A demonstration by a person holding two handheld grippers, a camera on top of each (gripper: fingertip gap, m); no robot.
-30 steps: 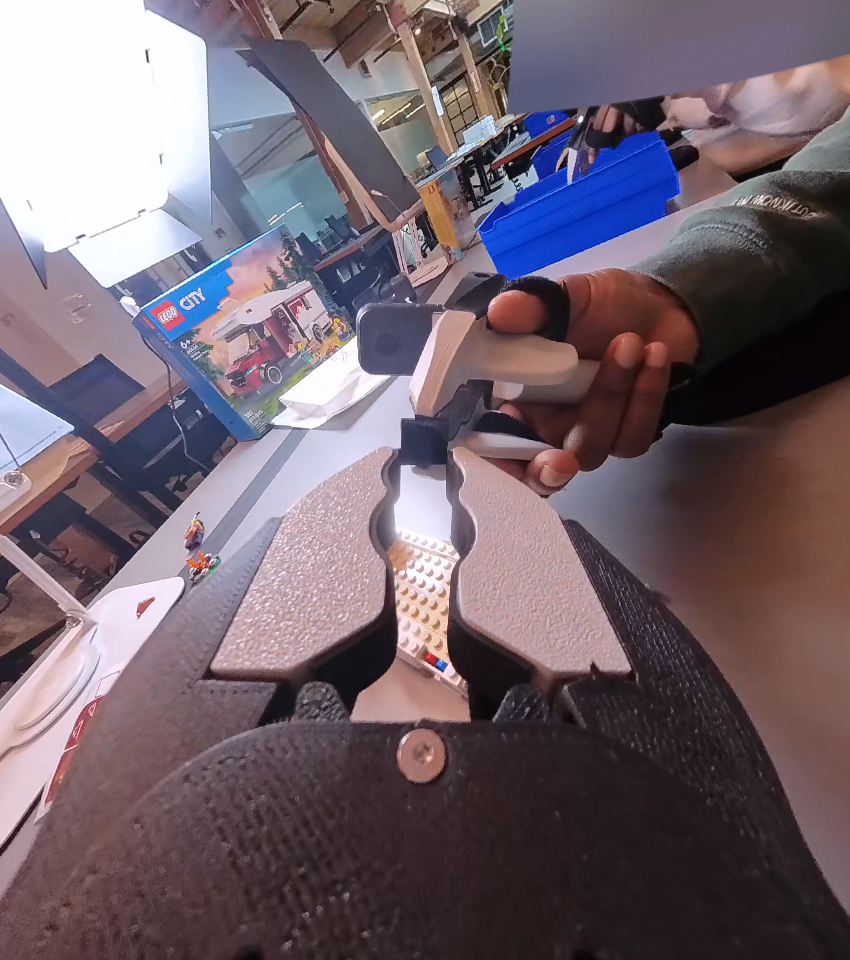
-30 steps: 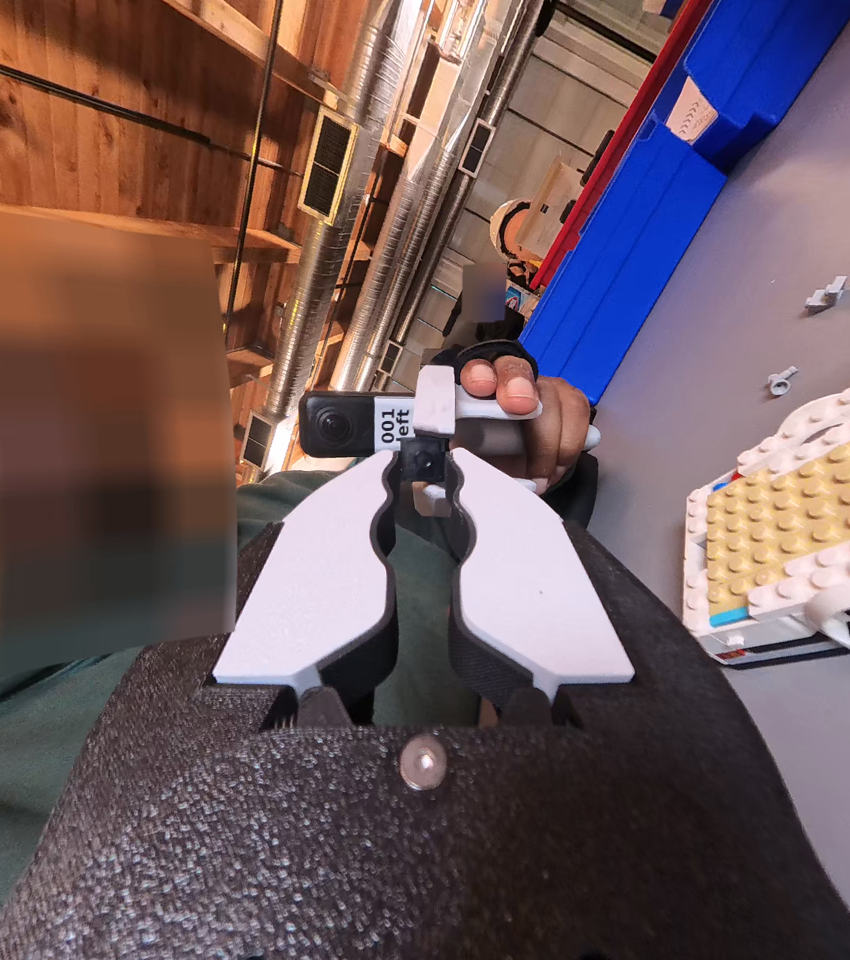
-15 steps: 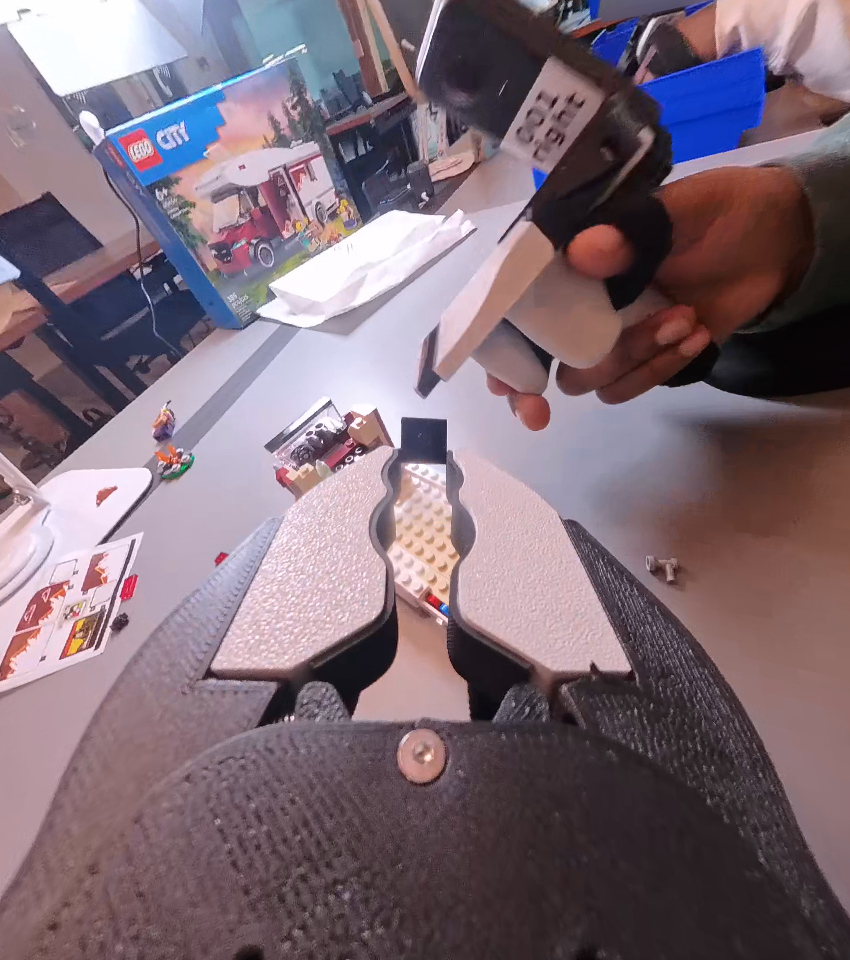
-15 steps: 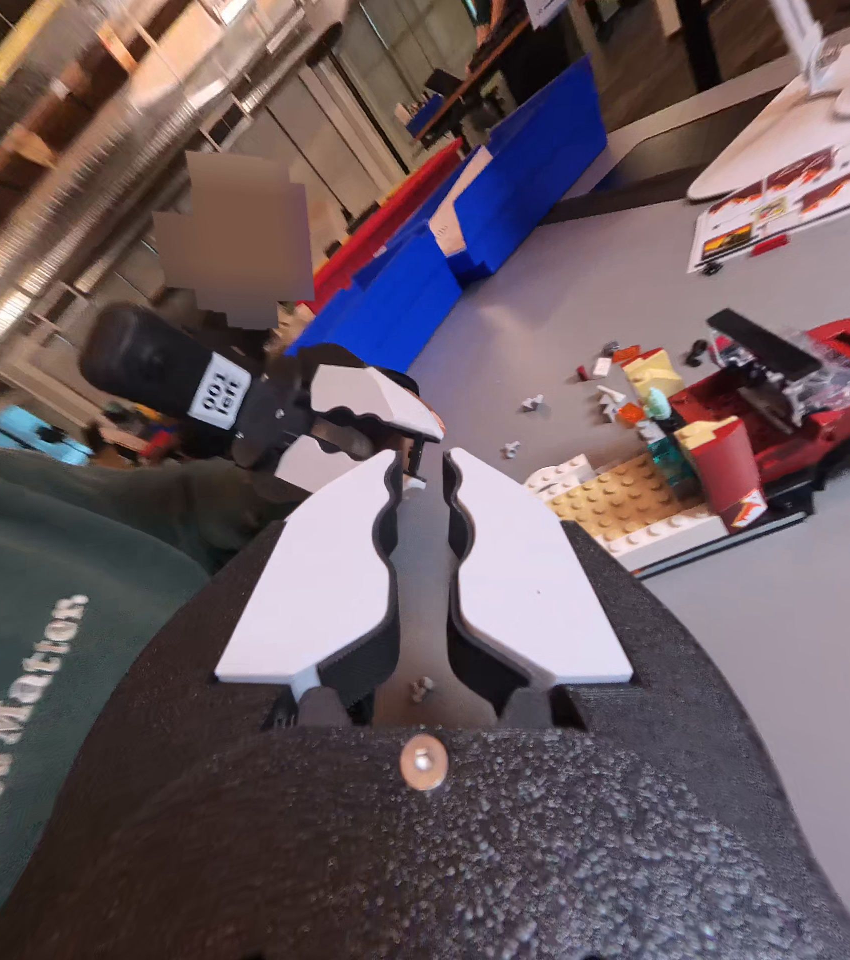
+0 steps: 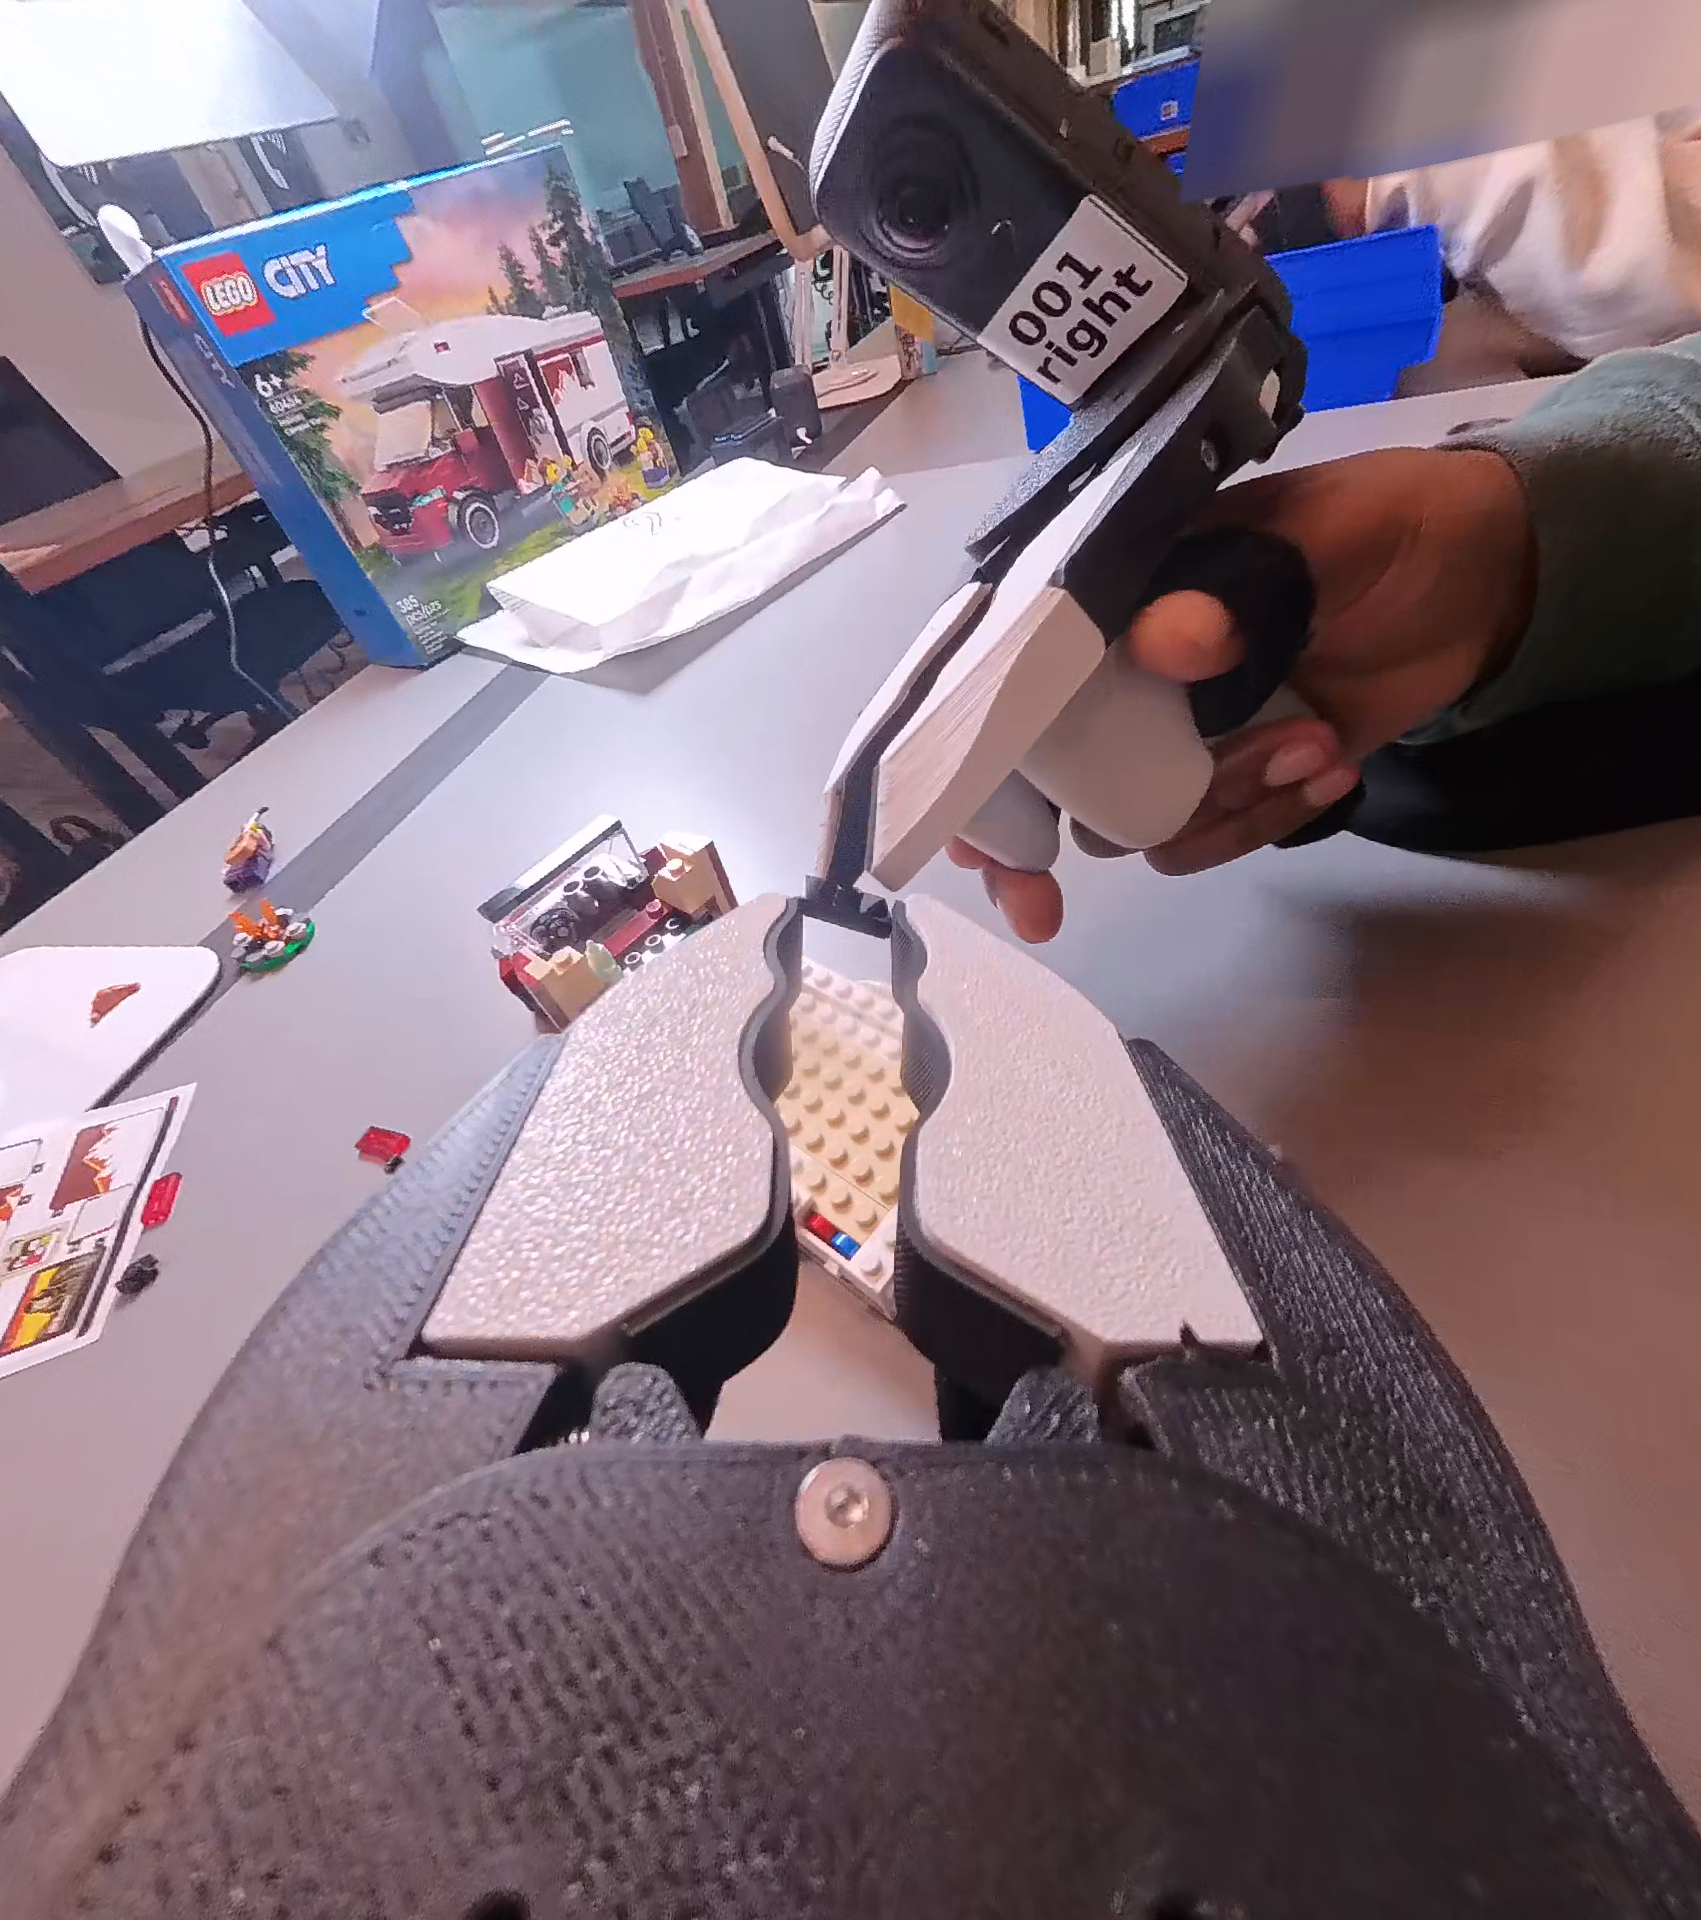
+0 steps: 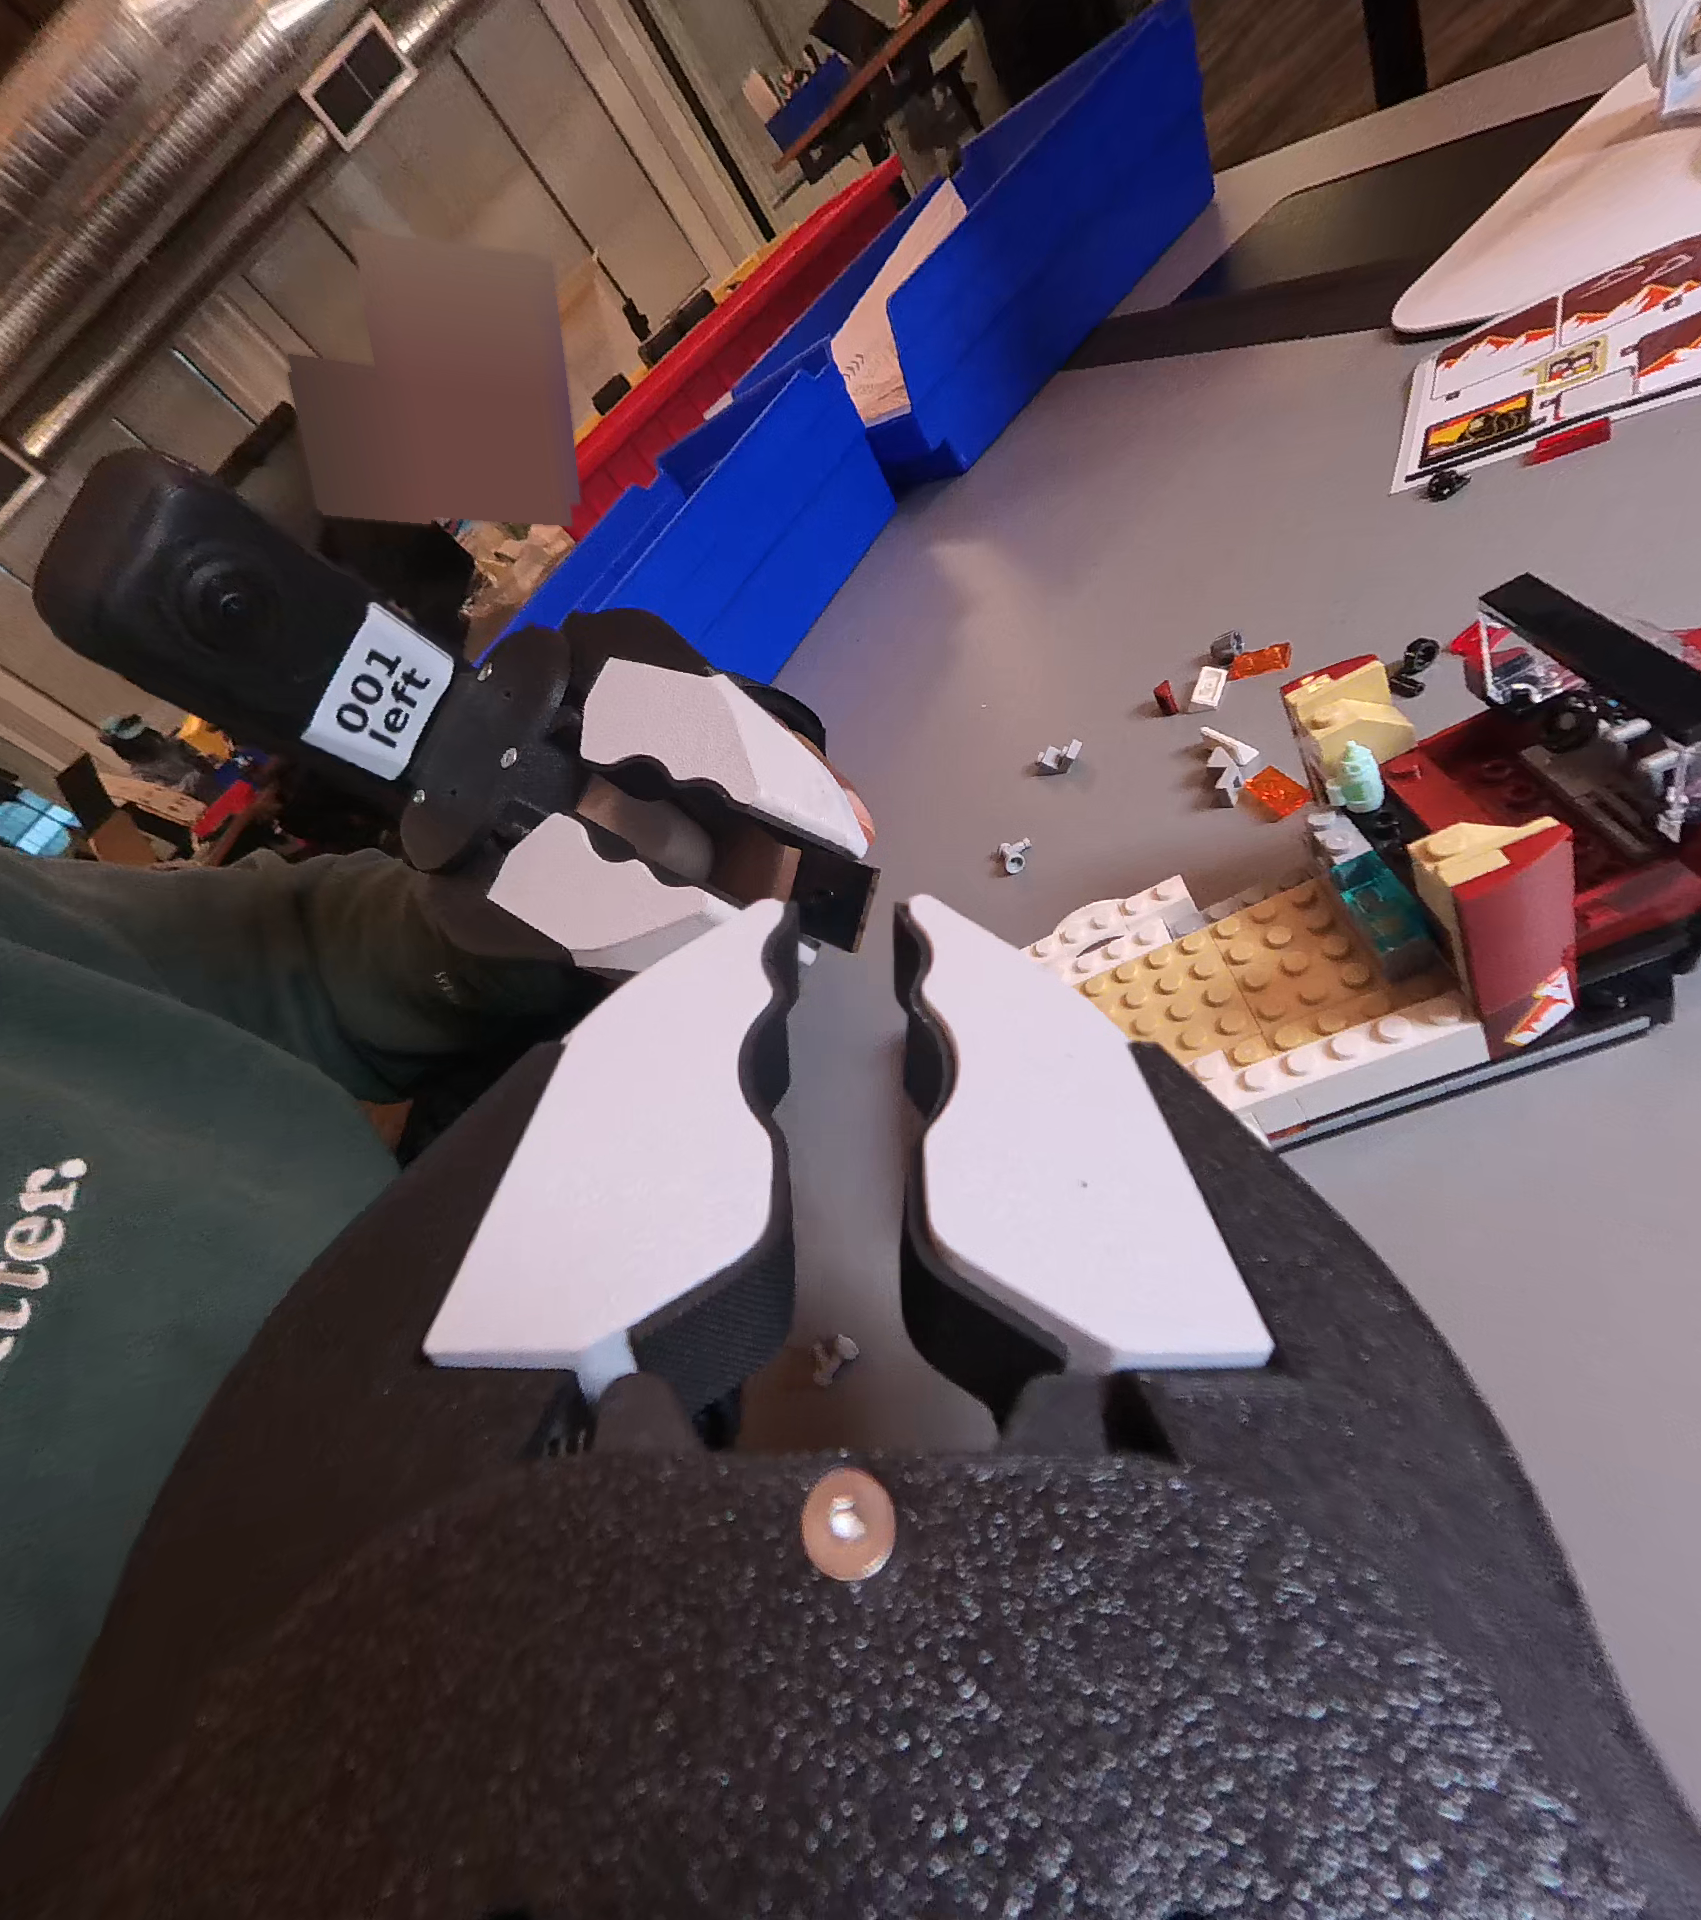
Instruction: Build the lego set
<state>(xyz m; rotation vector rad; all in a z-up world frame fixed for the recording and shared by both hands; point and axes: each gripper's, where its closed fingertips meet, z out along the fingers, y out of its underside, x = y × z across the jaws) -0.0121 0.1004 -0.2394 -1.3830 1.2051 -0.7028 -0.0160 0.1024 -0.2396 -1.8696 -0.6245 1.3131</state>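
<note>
My left gripper (image 5: 843,912) is shut on a small black piece (image 5: 843,906), held above the tan floor plate (image 5: 851,1091) of the half-built red camper (image 5: 607,925). My right gripper (image 5: 848,868) comes down from the upper right, and its tips are right at the black piece. In the right wrist view my right gripper (image 6: 842,920) has its jaws a little apart with nothing between them. There the left gripper (image 6: 830,888) holds the black piece (image 6: 838,906) just beyond my tips. The camper (image 6: 1511,831) lies to the right on the grey table.
The set's box (image 5: 410,395) and a white paper bag (image 5: 690,571) stand at the back. A sticker sheet (image 5: 15,1247) and a white lamp base (image 5: 77,997) are at the left. Loose pieces (image 6: 1230,769) lie beside the camper. Blue bins (image 6: 825,468) line the far edge. My two grippers' fingertips are within a few centimetres of each other.
Both grippers have tipped down toward the table. The right gripper has come down, so its tips now meet the black piece that the left gripper still holds.
</note>
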